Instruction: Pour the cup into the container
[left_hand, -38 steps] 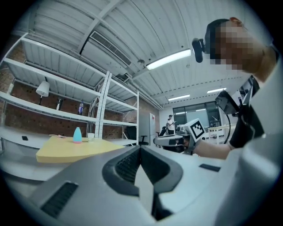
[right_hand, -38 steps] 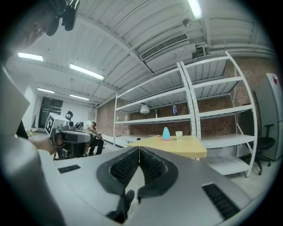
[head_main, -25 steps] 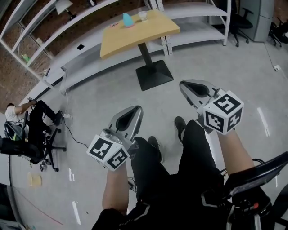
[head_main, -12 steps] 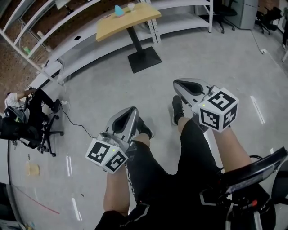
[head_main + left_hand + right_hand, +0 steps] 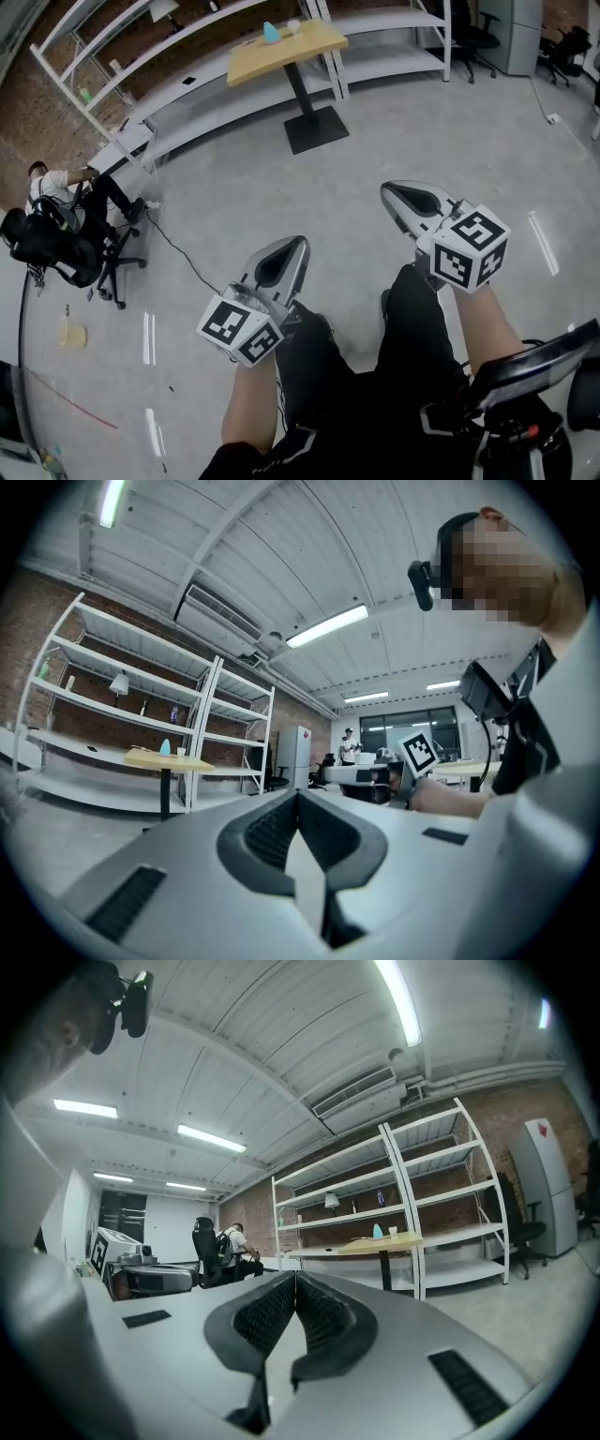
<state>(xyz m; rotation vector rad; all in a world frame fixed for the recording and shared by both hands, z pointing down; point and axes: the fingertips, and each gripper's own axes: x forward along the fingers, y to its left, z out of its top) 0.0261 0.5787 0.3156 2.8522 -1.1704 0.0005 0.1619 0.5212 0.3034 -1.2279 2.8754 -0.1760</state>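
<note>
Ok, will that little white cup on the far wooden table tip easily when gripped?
Probably light: the cup looks small, so a nudge may tip or slide it. It stands near the table edge, so a push could knock it off. Too distant to judge material.

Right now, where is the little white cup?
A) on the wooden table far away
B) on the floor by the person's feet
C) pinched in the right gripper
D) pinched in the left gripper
A: the cup stands on the wooden table beside a blue thing, far from the left gripper and the right gripper, whose jaws are together with nothing between them.
</note>
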